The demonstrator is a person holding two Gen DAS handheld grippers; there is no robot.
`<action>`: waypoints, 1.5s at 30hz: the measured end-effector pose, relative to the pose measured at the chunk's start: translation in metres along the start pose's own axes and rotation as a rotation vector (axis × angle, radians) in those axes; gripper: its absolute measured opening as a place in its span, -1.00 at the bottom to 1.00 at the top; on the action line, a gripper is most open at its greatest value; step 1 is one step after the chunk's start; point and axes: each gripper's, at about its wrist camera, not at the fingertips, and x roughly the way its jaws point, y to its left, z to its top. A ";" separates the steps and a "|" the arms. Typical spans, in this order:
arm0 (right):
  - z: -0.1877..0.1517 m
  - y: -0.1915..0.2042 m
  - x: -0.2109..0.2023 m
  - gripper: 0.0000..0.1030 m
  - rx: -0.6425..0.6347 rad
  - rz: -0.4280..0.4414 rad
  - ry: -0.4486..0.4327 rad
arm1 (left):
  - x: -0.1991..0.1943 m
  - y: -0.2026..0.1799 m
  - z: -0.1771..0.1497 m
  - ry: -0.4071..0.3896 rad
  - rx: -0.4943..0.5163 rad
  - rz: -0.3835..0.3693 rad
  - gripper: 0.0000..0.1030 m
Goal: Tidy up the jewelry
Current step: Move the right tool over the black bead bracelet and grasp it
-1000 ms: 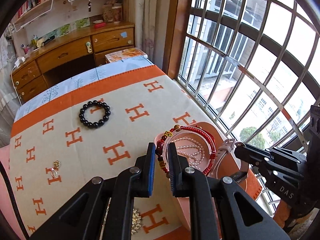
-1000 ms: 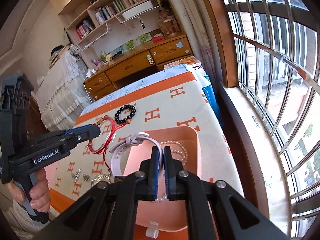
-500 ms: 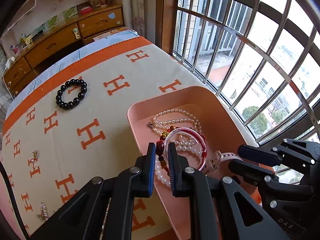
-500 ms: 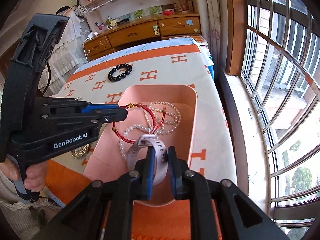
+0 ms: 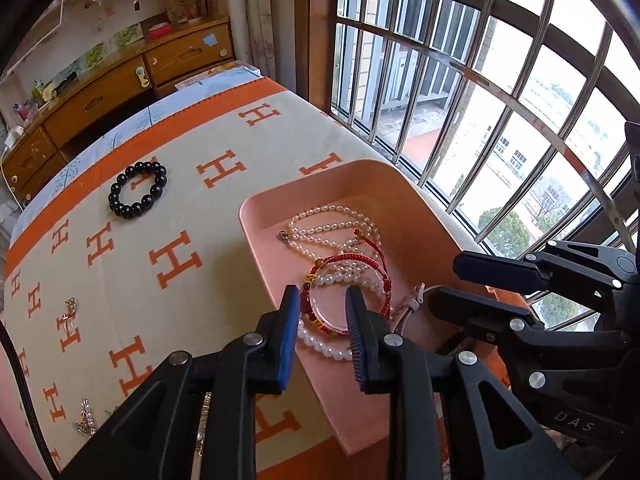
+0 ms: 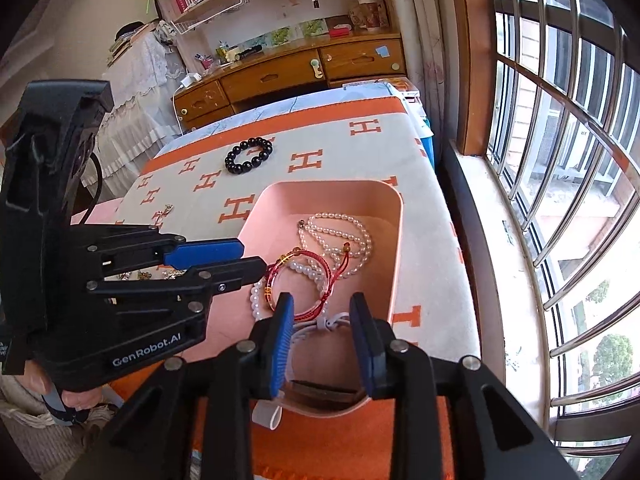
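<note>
Blanket (image 5: 192, 280) with orange H marks covers the surface, and the pink tray (image 5: 256, 240) sits on it by the window. Both grippers have just been opening over the tray: the left gripper (image 5: 323, 308) stands spread above the red bracelets (image 5: 348, 264), the right gripper (image 6: 322, 318) spread above the white watch strap (image 6: 316, 326), neither pinching anything. To finish the drop well, I would lift each tool straight up so no cord snags on a pad. A pearl necklace (image 5: 332, 220) lies further back in the tray. A black bead bracelet (image 5: 138, 194) waits on the blanket. Only the left view shows the small trinkets (image 5: 70, 308) clearly; only the right view shows the strap's white tail (image 6: 266, 414) hanging over the tray's near rim.
</note>
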 end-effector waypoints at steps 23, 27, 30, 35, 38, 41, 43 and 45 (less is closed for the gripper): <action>0.011 0.047 0.001 -0.43 -0.054 0.004 0.007 | -0.071 0.039 -0.035 -0.177 -0.095 0.106 0.26; 0.015 0.061 0.007 -0.43 -0.065 0.011 0.021 | -0.079 0.054 -0.042 -0.189 -0.128 0.122 0.31; 0.023 0.074 0.011 -0.43 -0.086 0.011 0.026 | -0.086 0.070 -0.047 -0.201 -0.159 0.152 0.42; 0.051 0.097 0.020 -0.43 -0.131 0.018 0.034 | -0.101 0.115 -0.053 -0.204 -0.226 0.220 0.43; 0.074 0.108 0.028 -0.43 -0.158 0.024 0.040 | -0.109 0.151 -0.055 -0.189 -0.269 0.265 0.46; 0.101 0.114 0.042 -0.43 -0.150 0.037 0.063 | -0.111 0.187 -0.054 -0.164 -0.279 0.348 0.53; 0.122 0.115 0.056 -0.43 -0.136 0.050 0.092 | -0.111 0.211 -0.050 -0.133 -0.283 0.404 0.53; 0.140 0.116 0.073 -0.43 -0.122 0.057 0.121 | -0.109 0.234 -0.046 -0.104 -0.297 0.410 0.53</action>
